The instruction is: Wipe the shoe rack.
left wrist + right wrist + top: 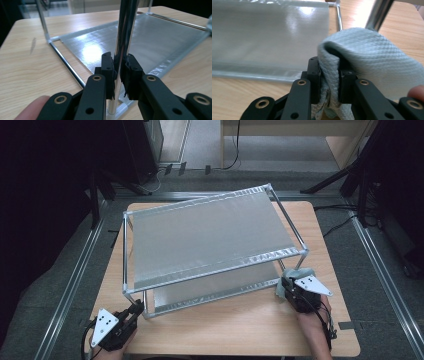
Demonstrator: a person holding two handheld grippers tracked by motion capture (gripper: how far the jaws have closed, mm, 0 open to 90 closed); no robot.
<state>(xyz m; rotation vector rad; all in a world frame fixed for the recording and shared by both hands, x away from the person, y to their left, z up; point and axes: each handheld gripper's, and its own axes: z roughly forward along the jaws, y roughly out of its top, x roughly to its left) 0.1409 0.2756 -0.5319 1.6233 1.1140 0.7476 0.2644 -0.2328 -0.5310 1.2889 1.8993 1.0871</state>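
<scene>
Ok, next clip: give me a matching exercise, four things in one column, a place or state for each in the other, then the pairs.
Things:
1. left gripper
2. right gripper
3. cloth
4. upper shelf

Places or states:
A. bunched pale blue-grey fabric by the rack's near right corner
B. shut on a shiny upright post
C. silvery sheet stretched flat between rails
D. shut on folded fabric

Pairs: 1-B, 2-D, 3-A, 4-C
</scene>
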